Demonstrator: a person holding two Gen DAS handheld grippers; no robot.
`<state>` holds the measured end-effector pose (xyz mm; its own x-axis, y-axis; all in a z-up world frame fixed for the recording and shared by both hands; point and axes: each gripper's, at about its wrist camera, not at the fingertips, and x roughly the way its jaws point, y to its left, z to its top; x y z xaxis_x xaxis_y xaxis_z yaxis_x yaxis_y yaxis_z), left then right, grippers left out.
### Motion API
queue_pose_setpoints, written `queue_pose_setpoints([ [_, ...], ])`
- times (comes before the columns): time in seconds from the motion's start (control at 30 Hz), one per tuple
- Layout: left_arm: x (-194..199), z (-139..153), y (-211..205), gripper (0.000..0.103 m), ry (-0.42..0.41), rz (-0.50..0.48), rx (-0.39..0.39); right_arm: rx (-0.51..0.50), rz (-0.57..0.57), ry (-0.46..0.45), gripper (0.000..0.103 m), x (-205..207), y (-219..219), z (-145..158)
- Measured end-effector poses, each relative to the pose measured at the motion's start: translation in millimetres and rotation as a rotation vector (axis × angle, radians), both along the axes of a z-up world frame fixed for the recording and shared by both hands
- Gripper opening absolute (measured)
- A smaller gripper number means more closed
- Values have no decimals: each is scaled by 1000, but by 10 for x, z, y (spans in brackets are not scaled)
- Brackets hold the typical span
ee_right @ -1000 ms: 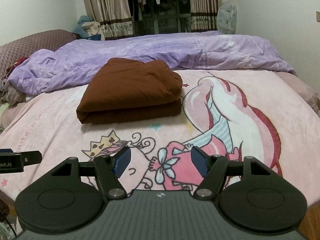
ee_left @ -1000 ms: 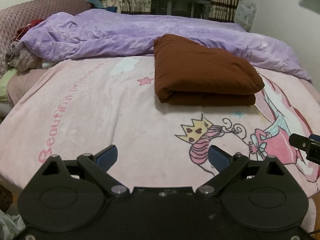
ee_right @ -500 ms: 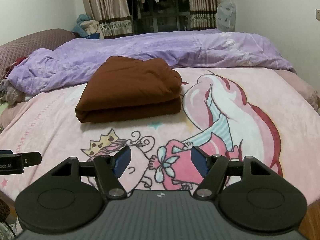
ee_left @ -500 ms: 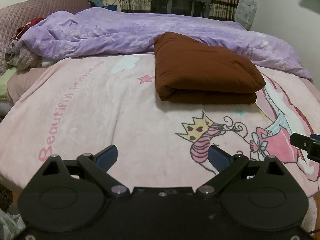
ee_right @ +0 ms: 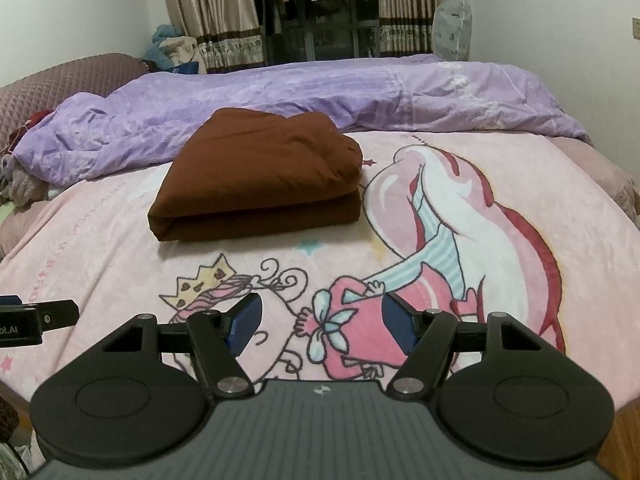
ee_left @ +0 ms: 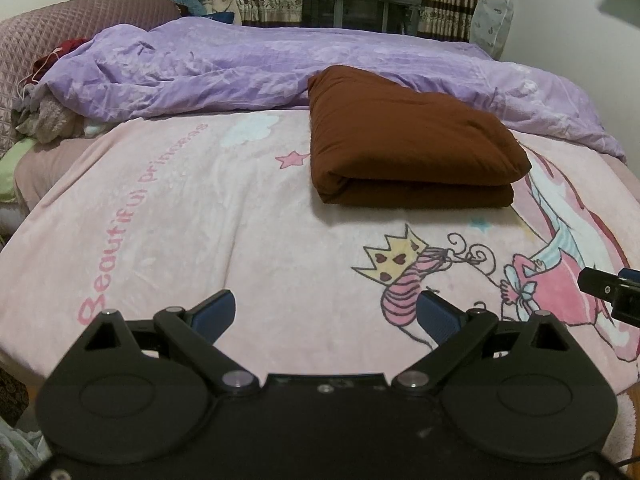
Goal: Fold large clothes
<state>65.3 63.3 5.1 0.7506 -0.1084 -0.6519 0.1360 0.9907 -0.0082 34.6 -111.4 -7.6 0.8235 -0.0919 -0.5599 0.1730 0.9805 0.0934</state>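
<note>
1. L gripper [ee_left: 325,315]: jaws spread wide, nothing btwn them, blue pads [ee_left: 214,314] over the pink blanket [ee_left: 200,232] near its front edge, not touching cloth.
2. R gripper [ee_right: 321,322]: jaws spread too, empty, pads over the blanket's cartoon print; it sits just right of the L one, each showing at the edge of the other's view.
3. Brown garment [ee_left: 408,148]: folded into a thick, neat rectangle w/ the fold edge facing the grippers, lying flat mid-bed on the blanket, well apart from both grippers.
4. Purple duvet [ee_left: 240,64]: bunched across the far side of the bed, right behind the garment; looks to touch its back edge, hard to tell.
5. Beyond: quilted headboard [ee_left: 60,20] at left, a heap of clothes below it, curtains [ee_right: 216,12] and a covered fan [ee_right: 452,26] at the far wall.
</note>
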Motion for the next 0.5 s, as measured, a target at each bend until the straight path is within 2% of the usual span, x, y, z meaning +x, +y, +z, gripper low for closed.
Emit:
queue_pose_setpoints([
  [0.5, -13, 14, -21, 99, -6, -10, -2, 0, -3, 8, 81, 19, -44, -1],
])
